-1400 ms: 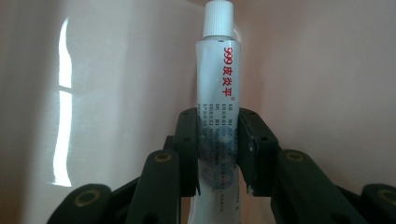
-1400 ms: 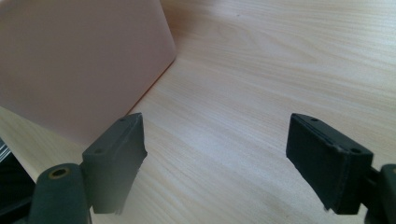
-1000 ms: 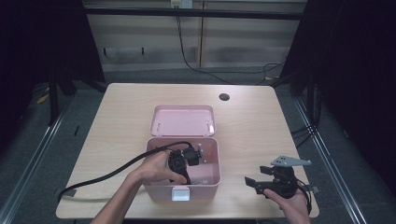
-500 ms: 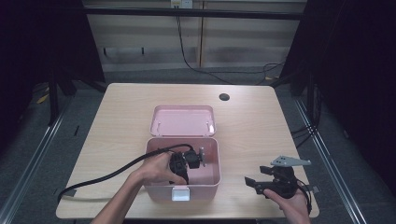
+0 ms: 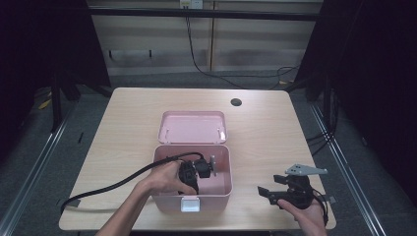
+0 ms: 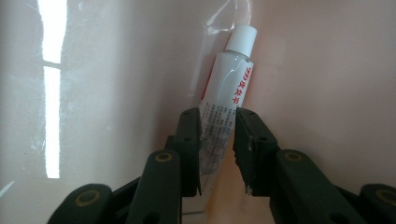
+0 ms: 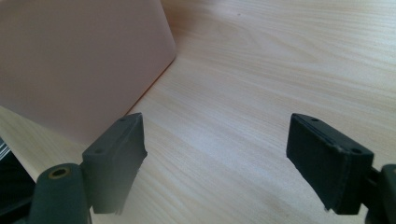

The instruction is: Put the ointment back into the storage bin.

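Observation:
A pink box [image 5: 223, 189] stands open at the table's front middle, its lid [image 5: 192, 127] laid back behind it. My left gripper [image 5: 199, 169] reaches down inside the box. In the left gripper view its jaws are shut on a white tube [image 6: 227, 93] with a white cap and red lettering, which lies against the pink box floor [image 6: 327, 70]. My right gripper [image 5: 275, 187] rests low over the table to the right of the box, jaws wide open with nothing between them; the box's pink outer wall [image 7: 79, 56] lies to its left.
The wooden table [image 5: 123, 128] has a round cable hole [image 5: 236, 102] at the back right. A thick black cable [image 5: 113, 184] trails from the left gripper to the table's front left edge. A white latch [image 5: 190, 204] sits on the box's front wall.

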`<state>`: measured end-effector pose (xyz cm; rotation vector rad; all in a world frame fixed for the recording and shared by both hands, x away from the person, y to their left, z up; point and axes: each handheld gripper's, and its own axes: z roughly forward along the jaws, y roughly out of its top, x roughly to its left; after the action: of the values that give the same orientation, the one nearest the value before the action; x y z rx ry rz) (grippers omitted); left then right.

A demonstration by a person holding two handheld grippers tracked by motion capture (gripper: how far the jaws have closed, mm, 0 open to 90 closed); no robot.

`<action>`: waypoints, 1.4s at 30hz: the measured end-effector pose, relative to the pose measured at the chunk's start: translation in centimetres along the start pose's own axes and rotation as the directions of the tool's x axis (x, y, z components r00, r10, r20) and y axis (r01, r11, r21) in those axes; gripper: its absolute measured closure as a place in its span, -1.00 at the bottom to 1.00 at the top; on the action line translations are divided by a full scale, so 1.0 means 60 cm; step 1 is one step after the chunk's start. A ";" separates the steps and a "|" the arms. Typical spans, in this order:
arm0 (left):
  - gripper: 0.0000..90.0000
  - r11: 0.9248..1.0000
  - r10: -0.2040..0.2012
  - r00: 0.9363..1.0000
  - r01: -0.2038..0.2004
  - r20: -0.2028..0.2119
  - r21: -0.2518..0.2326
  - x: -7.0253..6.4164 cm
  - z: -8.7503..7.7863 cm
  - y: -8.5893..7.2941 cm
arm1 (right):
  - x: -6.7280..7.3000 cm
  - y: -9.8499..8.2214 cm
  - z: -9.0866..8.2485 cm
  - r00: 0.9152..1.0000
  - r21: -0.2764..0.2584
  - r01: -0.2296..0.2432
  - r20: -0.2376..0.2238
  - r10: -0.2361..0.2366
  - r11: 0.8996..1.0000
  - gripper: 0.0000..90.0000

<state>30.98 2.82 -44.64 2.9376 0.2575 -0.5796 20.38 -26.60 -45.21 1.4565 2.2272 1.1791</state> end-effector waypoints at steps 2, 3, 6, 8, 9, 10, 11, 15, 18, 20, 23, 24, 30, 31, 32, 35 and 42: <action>0.55 1.000 -0.010 1.000 0.010 -0.007 -0.021 0.001 -0.005 0.000 | 0.000 0.000 0.000 1.000 -0.002 0.002 -0.001 -0.002 1.000 -0.58; 0.54 0.999 -0.016 1.000 0.016 -0.011 -0.029 0.001 -0.007 -0.001 | 0.000 0.000 0.000 1.000 -0.002 0.001 -0.001 -0.001 1.000 -0.58; 0.51 0.998 -0.030 0.999 0.029 -0.017 -0.050 0.002 -0.013 -0.002 | 0.000 0.000 0.000 1.000 -0.001 0.001 -0.001 -0.001 1.000 -0.58; 0.49 0.998 -0.032 0.999 0.031 -0.015 -0.058 0.001 -0.015 -0.002 | 0.000 0.000 0.000 1.000 0.000 0.000 0.000 0.000 1.000 -0.58; 0.45 0.997 -0.038 0.999 0.037 -0.020 -0.070 0.002 -0.018 -0.002 | 0.000 0.000 0.000 1.000 0.001 0.000 0.000 0.000 1.000 -0.58; 0.45 0.997 -0.038 0.999 0.037 -0.020 -0.070 0.002 -0.018 -0.002 | 0.000 0.000 0.000 1.000 0.001 0.000 0.000 0.000 1.000 -0.58; 0.44 0.996 -0.040 0.999 0.038 -0.027 -0.086 0.001 -0.022 -0.003 | 0.000 0.000 0.000 1.000 -0.002 0.002 0.000 -0.002 1.000 -0.57; 0.41 0.992 -0.032 0.997 0.023 -0.069 -0.122 0.000 -0.029 -0.005 | 0.000 0.000 0.000 1.000 0.000 0.000 0.001 0.000 1.000 -0.58; 0.45 0.988 -0.043 0.996 0.030 -0.083 -0.154 -0.002 -0.039 -0.008 | 0.000 0.000 0.000 1.000 -0.001 0.002 0.000 -0.002 1.000 -0.58; 0.45 0.985 -0.043 0.995 0.028 -0.086 -0.173 -0.004 -0.044 -0.009 | 0.000 0.000 0.000 1.000 0.000 0.001 0.000 -0.001 1.000 -0.58; 0.51 0.980 -0.048 0.994 0.028 -0.095 -0.199 -0.006 -0.050 -0.012 | 0.000 0.000 0.001 1.000 0.001 0.001 0.000 -0.001 1.000 -0.57; 0.51 0.980 -0.048 0.994 0.028 -0.095 -0.199 -0.006 -0.050 -0.012 | 0.000 0.000 0.001 1.000 0.001 0.001 0.000 -0.001 1.000 -0.57; 0.44 0.977 -0.048 0.995 0.028 -0.093 -0.212 -0.012 -0.066 -0.018 | 0.000 0.000 0.001 1.000 0.001 0.000 0.001 0.000 1.000 -0.58; 0.44 0.977 -0.048 0.995 0.028 -0.093 -0.212 -0.012 -0.066 -0.018 | 0.000 0.000 0.001 1.000 0.001 0.000 0.001 0.000 1.000 -0.58; 0.44 0.976 -0.046 0.994 0.024 -0.099 -0.218 -0.014 -0.068 -0.019 | 0.000 0.000 0.000 1.000 0.001 0.000 0.000 0.000 1.000 -0.57; 0.40 0.970 -0.042 0.994 0.016 -0.101 -0.243 -0.022 -0.077 -0.023 | 0.000 0.000 0.001 1.000 0.001 0.001 0.001 -0.001 1.000 -0.57; 0.26 0.966 -0.038 0.992 0.006 -0.120 -0.257 -0.030 -0.099 -0.035 | 0.000 0.000 0.001 1.000 0.000 0.000 0.001 0.000 1.000 -0.58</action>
<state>31.06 5.58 -38.72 2.7241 0.3512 -0.3370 20.42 -26.60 -45.22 1.4572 2.2263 1.1775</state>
